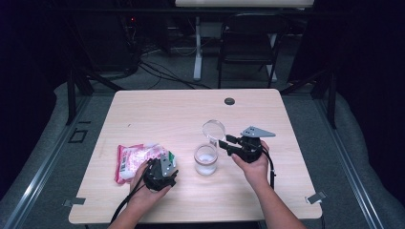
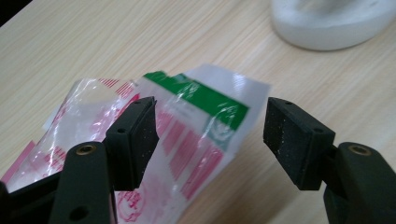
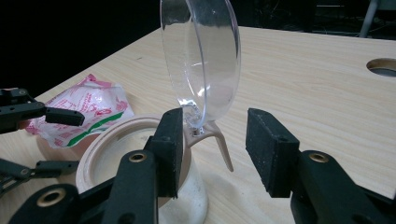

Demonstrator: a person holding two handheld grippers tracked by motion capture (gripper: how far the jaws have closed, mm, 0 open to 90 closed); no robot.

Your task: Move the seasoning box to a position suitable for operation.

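Note:
A clear plastic bag [image 1: 136, 157] printed in pink with a green stripe lies flat at the table's front left. My left gripper [image 1: 161, 167] hovers over its right end. In the left gripper view the gripper [image 2: 210, 135] is open, and the bag's green-striped corner [image 2: 201, 95] lies between the jaws. A small jar [image 1: 206, 161] with a pale rim stands mid-table, its clear round lid [image 1: 213, 129] hinged up and open. My right gripper [image 3: 215, 140] is open, its jaws flanking the lid's hinge tab [image 3: 217, 135] below the lid [image 3: 201, 56]. It reaches the jar from the right [image 1: 228, 144].
The wooden table [image 1: 191, 109] has a dark cable hole [image 1: 229, 101] near its far edge. A black folding chair [image 1: 248, 43] and a desk leg stand beyond it. Cables trail from both grippers toward the front edge.

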